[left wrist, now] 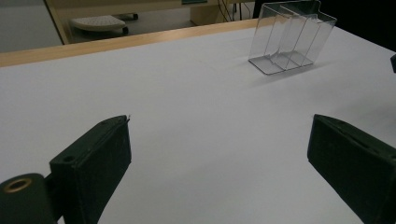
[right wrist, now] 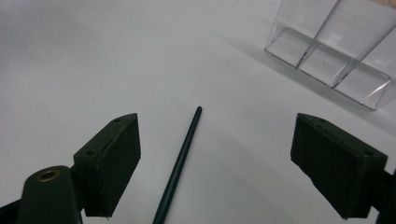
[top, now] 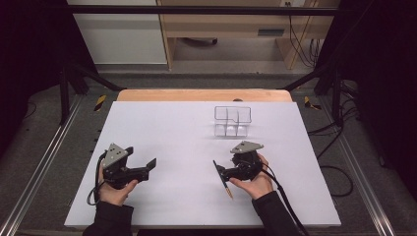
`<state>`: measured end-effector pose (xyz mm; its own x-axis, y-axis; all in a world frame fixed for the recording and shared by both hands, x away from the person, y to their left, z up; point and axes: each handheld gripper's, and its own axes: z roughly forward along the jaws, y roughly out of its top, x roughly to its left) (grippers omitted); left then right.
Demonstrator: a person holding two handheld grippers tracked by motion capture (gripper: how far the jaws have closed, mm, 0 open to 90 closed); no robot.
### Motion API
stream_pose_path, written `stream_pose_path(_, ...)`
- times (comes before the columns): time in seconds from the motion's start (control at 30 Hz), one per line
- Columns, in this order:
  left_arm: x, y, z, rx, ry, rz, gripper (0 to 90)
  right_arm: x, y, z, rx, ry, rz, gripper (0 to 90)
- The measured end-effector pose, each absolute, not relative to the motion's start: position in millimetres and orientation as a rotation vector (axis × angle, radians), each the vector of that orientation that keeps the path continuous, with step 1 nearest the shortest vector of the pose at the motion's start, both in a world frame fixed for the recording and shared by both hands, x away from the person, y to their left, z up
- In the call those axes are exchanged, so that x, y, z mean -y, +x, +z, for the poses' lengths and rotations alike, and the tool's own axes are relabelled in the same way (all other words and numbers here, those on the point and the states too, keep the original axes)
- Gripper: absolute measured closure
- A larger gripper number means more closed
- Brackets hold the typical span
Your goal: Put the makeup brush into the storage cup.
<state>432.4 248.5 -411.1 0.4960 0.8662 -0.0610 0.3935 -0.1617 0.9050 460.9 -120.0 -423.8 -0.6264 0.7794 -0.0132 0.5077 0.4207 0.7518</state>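
The surface (top: pixel 162 128) is plain white with no pattern, and a strip of light wood (top: pixel 201 95) shows along its far edge. Near the far right corner stands a clear, colourless holder (top: pixel 232 121) with 3 see-through compartments. Both claws are black: the left claw (top: pixel 143 162) and the right claw (right wrist: pixel 215 163) each have matte black jaws, with a brass-coloured ring at the base of 1 jaw. Each carries a grey plate (top: pixel 116 153) on top. The pencil (right wrist: pixel 180 163) between the right claw's jaws is dark, almost black, with a tan tip. The sleeves (top: pixel 109 219) are black.
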Motion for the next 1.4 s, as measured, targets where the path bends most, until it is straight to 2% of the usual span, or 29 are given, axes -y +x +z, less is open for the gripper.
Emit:
stream_pose_path(0.5,-247,433,-412,-1.071,1.77,0.604,5.4,105,465,-454,-2.44,1.155,0.896,29.2)
stream_pose_path(0.87,-246,433,-412,-1.069,1.78,0.6,5.7,98,466,-465,-2.501,1.137,0.838,53.4)
stream_pose_path(1.4,-245,433,-413,-1.066,1.792,0.599,6.2,98,464,-466,-2.531,1.137,0.827,77.4)
